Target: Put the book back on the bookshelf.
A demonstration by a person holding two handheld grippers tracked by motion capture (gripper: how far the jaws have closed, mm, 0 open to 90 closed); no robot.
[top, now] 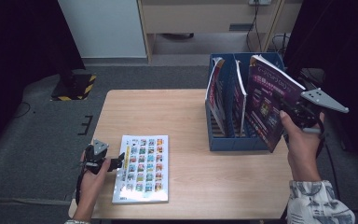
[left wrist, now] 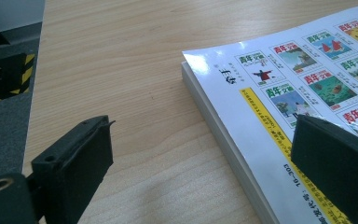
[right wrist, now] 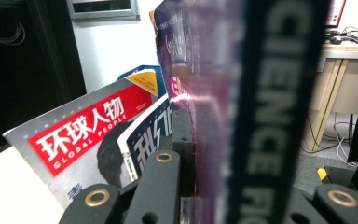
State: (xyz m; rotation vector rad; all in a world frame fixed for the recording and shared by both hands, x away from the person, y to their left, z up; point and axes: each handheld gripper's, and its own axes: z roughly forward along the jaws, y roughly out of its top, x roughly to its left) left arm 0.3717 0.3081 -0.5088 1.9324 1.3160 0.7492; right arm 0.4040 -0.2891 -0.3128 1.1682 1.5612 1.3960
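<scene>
You are holding the purple magazine (top: 266, 103) upright and slightly tilted at the right end of the blue file rack (top: 228, 140), with your right tongs (top: 292, 112) clamped on its edge. Two more magazines (top: 216, 88) are leaning in the rack's slots. Your left tongs (top: 117, 161) are standing apart at the left edge of the white book (top: 142, 169), which is lying flat on the worktop (top: 168, 112).

The person wears a white short sleeve (top: 319, 205) with a blue-grey pattern; both black 2-jaw grippers, left (top: 119, 161) and right (top: 284, 100), carry grey 3-cornered plates.
</scene>
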